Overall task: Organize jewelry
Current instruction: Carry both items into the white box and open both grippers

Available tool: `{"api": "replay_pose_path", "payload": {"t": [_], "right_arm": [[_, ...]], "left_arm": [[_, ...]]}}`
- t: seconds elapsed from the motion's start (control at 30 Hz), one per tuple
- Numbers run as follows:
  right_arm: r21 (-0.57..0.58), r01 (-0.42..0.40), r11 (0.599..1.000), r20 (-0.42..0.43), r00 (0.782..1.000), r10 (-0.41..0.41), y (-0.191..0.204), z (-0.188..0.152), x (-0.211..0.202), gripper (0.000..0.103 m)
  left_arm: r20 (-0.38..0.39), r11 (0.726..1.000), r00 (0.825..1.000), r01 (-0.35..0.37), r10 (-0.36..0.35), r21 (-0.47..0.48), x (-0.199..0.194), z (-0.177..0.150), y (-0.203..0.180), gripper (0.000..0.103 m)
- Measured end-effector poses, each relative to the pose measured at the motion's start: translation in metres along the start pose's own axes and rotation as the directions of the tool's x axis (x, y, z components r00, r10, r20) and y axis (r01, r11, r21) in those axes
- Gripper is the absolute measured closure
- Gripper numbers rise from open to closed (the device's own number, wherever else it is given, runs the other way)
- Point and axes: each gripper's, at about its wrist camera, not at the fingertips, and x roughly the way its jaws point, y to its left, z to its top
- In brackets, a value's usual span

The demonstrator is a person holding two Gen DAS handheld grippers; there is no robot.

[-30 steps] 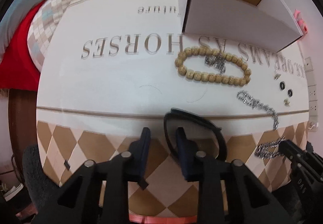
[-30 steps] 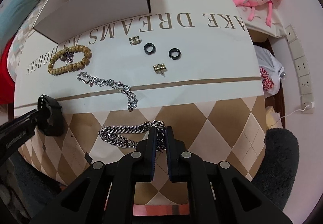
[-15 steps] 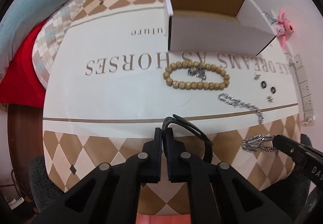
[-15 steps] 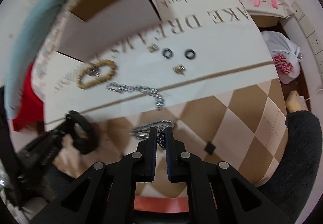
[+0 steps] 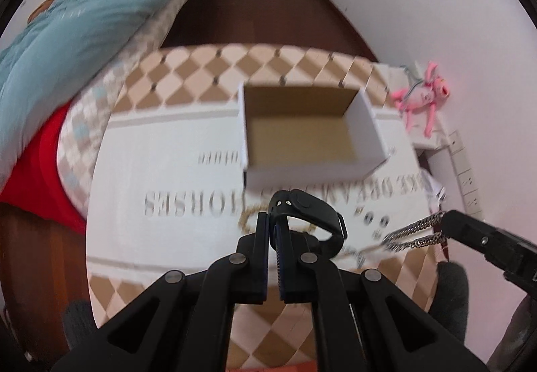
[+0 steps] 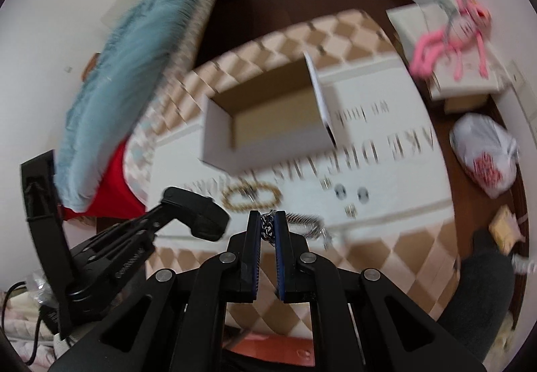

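Note:
My left gripper (image 5: pixel 273 221) is shut on a black wristband (image 5: pixel 308 209) and holds it in the air above the table. My right gripper (image 6: pixel 267 221) is shut on a silver chain (image 6: pixel 267 227); in the left wrist view the chain (image 5: pixel 414 234) hangs from it at the right. An open white cardboard box (image 5: pixel 302 134) with a brown inside stands on the table beyond both grippers; it also shows in the right wrist view (image 6: pixel 265 130). A wooden bead bracelet (image 6: pixel 251 199), a thin silver bracelet (image 6: pixel 305 221), two black rings (image 6: pixel 350 192) and small gold pieces (image 6: pixel 350 209) lie on the cloth.
The table carries a white cloth (image 5: pixel 167 170) with large lettering and a brown checked border. A bed with a teal blanket (image 5: pixel 77 19) stands at the left. A pink plush toy (image 5: pixel 424 97) lies at the right by the wall. A white plastic bag (image 6: pixel 486 154) sits on the floor.
Both grippers have risen from the table, the left lifting the black wristband and the right the silver chain. The open box is now seen from above and nearer the centre.

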Motion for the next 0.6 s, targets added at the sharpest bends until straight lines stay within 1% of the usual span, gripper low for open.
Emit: {"api": "replay_pose_path", "payload": {"t": [0.13,0.27,0.4,0.47,0.5,0.57,0.6], "right_arm": [[-0.06,0.005,0.998,0.046,0.999,-0.002,0.017,0.042,-0.006,0.095],[-0.096,0.028,0.995,0.065,0.998,-0.022,0.027,0.08,0.01,0.095],[-0.091,0.051,0.994,0.035,0.998,-0.048,0.025,0.113,0.042,0.095],[-0.085,0.067,0.994,0.017,0.998,-0.066,0.022,0.124,0.058,0.095],[-0.082,0.072,0.994,0.004,0.997,-0.072,0.019,0.131,0.066,0.095],[-0.071,0.072,0.995,-0.021,0.997,-0.074,0.015,0.139,0.079,0.095],[-0.075,0.06,0.995,-0.051,0.997,-0.064,0.013,0.143,0.089,0.095]], "left_arm": [[0.015,1.0,1.0,0.0,0.0,0.021,0.007,0.038,0.0,0.101],[-0.028,1.0,1.0,0.013,-0.013,0.007,0.038,0.072,0.008,0.101],[-0.078,0.999,0.996,0.035,-0.034,0.01,0.064,0.091,0.009,0.101],[-0.119,0.999,0.992,0.047,-0.048,-0.007,0.08,0.101,0.012,0.098],[-0.134,0.999,0.99,0.05,-0.052,-0.014,0.086,0.105,0.013,0.094],[-0.166,0.998,0.985,0.05,-0.055,-0.031,0.097,0.112,0.015,0.092],[-0.179,0.998,0.982,0.051,-0.058,-0.042,0.101,0.116,0.017,0.092]]}}
